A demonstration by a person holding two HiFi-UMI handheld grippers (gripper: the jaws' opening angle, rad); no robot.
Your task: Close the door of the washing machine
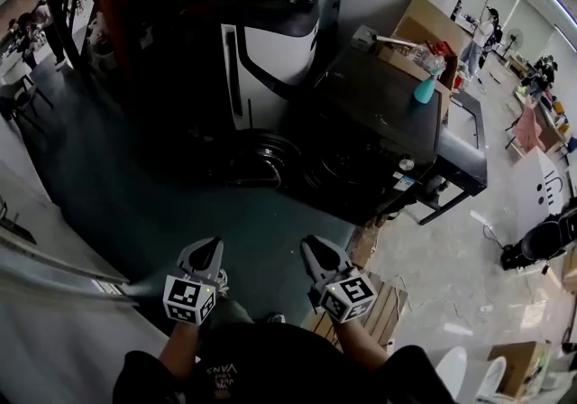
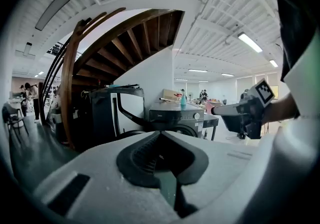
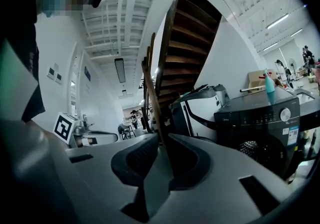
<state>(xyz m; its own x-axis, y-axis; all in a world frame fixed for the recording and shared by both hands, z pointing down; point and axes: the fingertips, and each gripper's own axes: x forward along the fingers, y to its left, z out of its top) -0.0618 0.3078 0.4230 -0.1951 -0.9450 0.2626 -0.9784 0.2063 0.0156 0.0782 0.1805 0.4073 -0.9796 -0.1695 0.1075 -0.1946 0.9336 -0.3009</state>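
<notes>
The black front-loading washing machine stands ahead of me on the dark green floor. Its round door hangs swung out to the left of the drum opening. Both grippers hover low and near my body, well short of the machine. My left gripper is shut with nothing in it. My right gripper has its tips almost touching and is empty too. The left gripper view shows the machine far beyond the closed jaws. In the right gripper view the machine sits right of the jaws.
A tall black-and-white appliance stands left of the washer, under a wooden staircase. A teal spray bottle and a cardboard box sit on or behind the washer. A wooden pallet lies by my right arm.
</notes>
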